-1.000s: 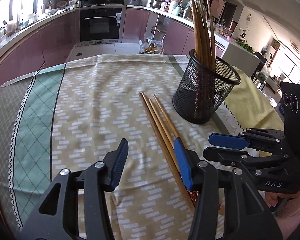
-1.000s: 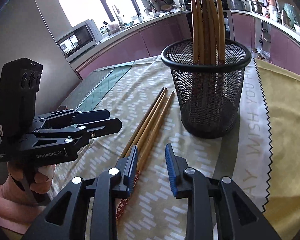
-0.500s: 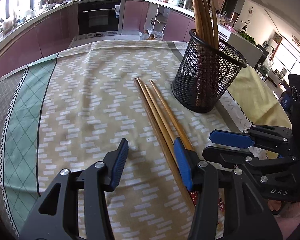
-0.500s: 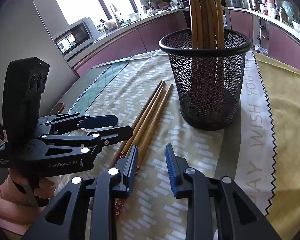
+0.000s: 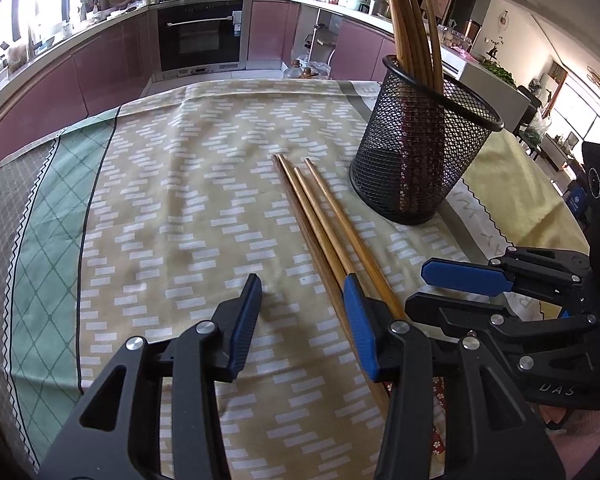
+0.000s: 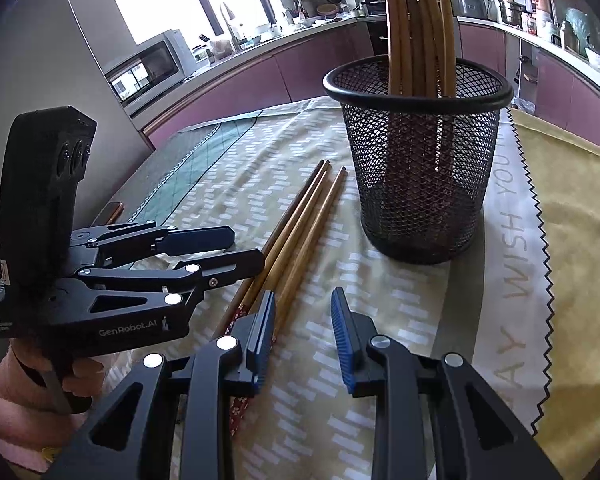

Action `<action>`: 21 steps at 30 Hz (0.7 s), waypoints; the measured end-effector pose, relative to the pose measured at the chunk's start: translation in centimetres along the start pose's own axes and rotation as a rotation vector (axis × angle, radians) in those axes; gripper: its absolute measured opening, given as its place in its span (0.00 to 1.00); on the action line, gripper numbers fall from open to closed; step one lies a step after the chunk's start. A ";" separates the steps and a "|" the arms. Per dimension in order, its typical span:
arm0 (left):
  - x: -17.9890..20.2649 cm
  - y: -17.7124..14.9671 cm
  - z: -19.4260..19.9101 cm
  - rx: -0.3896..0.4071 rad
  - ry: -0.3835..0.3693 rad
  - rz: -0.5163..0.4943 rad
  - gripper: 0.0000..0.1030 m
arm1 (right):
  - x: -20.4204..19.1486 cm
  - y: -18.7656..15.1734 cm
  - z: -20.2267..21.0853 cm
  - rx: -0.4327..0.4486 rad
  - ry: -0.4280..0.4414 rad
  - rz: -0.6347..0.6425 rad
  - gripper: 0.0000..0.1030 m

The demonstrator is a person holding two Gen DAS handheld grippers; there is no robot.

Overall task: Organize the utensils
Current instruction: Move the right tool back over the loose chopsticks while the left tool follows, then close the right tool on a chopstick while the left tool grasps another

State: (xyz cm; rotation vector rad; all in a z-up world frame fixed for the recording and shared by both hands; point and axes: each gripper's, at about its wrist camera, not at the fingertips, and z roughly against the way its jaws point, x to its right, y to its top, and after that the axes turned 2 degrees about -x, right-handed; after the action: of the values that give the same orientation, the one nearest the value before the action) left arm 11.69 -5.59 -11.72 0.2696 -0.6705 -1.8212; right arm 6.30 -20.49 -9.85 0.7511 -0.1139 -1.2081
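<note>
Loose wooden chopsticks [image 5: 332, 224] lie side by side on the patterned tablecloth [image 5: 172, 208] covering the surface, their tips pointing toward 11 o'clock in the left wrist view, just beside a black mesh holder [image 5: 420, 160] at 1 o'clock. More chopsticks [image 6: 416, 28] stand upright in that holder. The left claw [image 5: 302, 312] hovers over the cloth; its jaws have just been closing, are partly apart and hold nothing, the right pad over the chopsticks. The right claw [image 6: 302, 332] stands narrowly parted and empty, with the chopsticks' patterned ends under its left finger [image 6: 262, 332].
</note>
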 end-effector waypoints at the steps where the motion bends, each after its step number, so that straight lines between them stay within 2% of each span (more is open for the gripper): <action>1: 0.0 0.0 0.0 -0.001 0.004 -0.002 0.40 | -0.1 0.1 -0.1 0.001 0.000 0.001 0.26; 10: 0.0 -0.1 0.2 -0.006 0.017 -0.007 0.36 | -0.9 0.4 -0.8 0.001 -0.029 0.030 0.26; 17: 0.1 0.0 0.3 -0.007 0.000 -0.001 0.26 | -1.6 0.8 -1.8 -0.006 -0.073 0.057 0.26; 21: -0.1 0.2 0.2 -0.011 -0.009 0.009 0.27 | -2.0 1.1 -2.3 -0.007 -0.104 0.075 0.26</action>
State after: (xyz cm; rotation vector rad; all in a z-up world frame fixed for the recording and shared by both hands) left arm 11.79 -5.52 -11.48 0.2510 -0.6662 -1.8179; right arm 7.46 -17.54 -10.38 0.6724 -0.2224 -1.1753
